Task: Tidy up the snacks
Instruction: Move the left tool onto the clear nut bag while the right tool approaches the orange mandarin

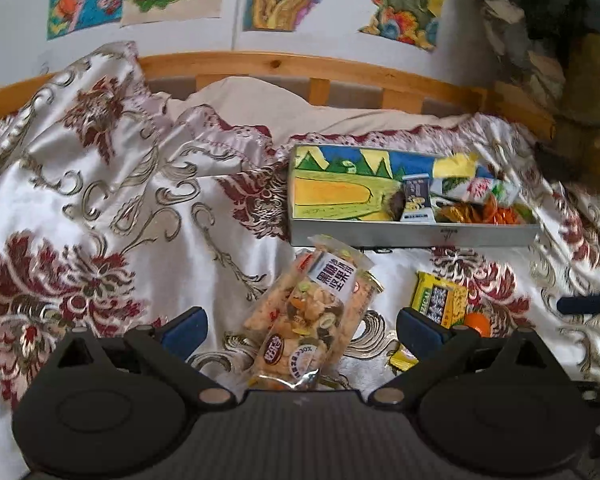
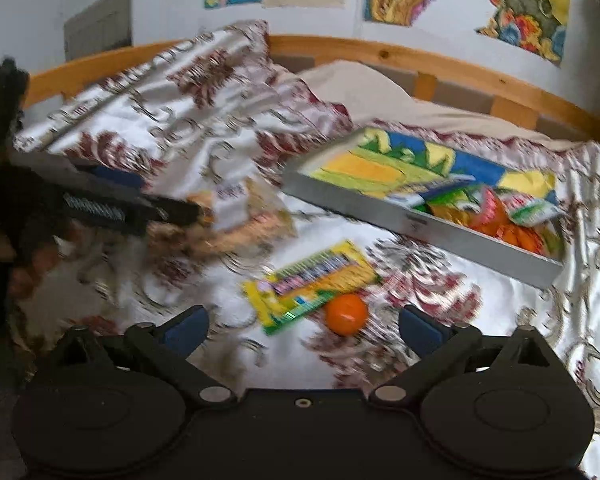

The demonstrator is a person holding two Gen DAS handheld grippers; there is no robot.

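My left gripper (image 1: pixel 302 328) is open low over the bedspread, and a clear bag of nut crackers (image 1: pixel 308 320) lies between its blue pads (image 1: pixel 184 326) without touching either. To the right lie a yellow packet (image 1: pixel 440 296) and an orange ball (image 1: pixel 478 322). My right gripper (image 2: pixel 303 330) is open just above the same yellow packet (image 2: pixel 312 284) and orange ball (image 2: pixel 346 314), with nothing gripped. The grey tray (image 1: pixel 412 236) behind holds several snack packs at its right end. In the blurred right wrist view my left gripper (image 2: pixel 168 196) reaches over the nut bag (image 2: pixel 240 216).
A patterned satin bedspread (image 1: pixel 100 200) covers the bed, bunched up at the left. A wooden bed rail (image 1: pixel 300 66) and a wall with drawings stand behind. The grey tray (image 2: pixel 460 236) has a drawing as lining. A small yellow wrapper (image 1: pixel 402 360) lies by the left gripper's right finger.
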